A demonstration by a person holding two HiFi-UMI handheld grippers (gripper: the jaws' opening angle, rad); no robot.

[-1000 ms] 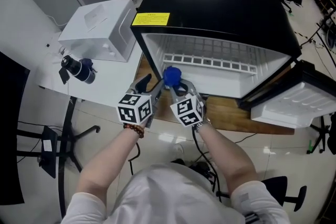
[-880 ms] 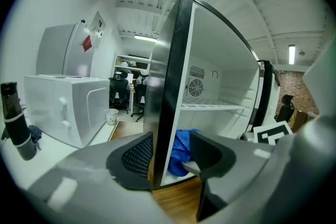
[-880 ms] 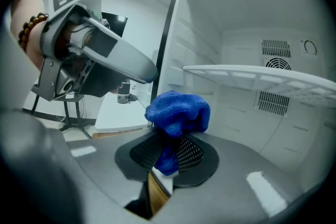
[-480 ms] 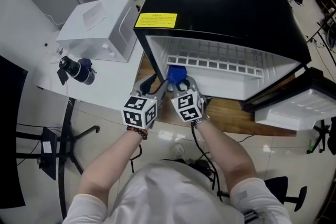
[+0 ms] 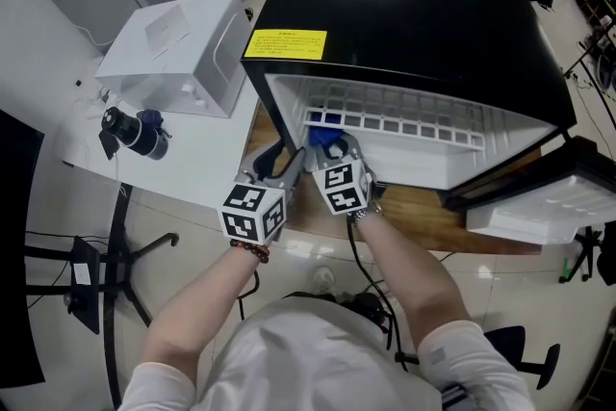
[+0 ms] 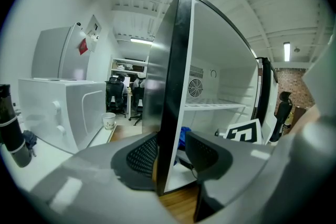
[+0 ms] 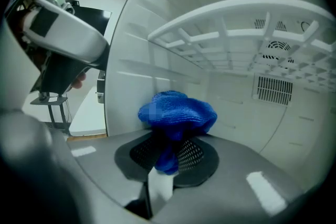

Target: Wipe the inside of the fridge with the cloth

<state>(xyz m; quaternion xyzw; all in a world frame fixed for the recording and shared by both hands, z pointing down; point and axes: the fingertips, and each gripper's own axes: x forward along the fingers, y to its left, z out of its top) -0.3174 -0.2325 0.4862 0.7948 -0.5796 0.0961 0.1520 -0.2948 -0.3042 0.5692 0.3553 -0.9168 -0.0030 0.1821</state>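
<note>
I see the head view bright and evenly lit from overhead, with a broad soft sheen on the black top of the fridge and pale reflections on the floor. Shadows are faint, and straight lines bow toward the edges. Both gripper views are round fisheye pictures with black corners. In the left gripper view a ceiling light glares, and the left gripper is soft, out of focus near the lens. In the right gripper view the white interior glows softly, the cloth is fairly sharp, and the right gripper blurs, with small glints.

cloth just inside fridge
</note>
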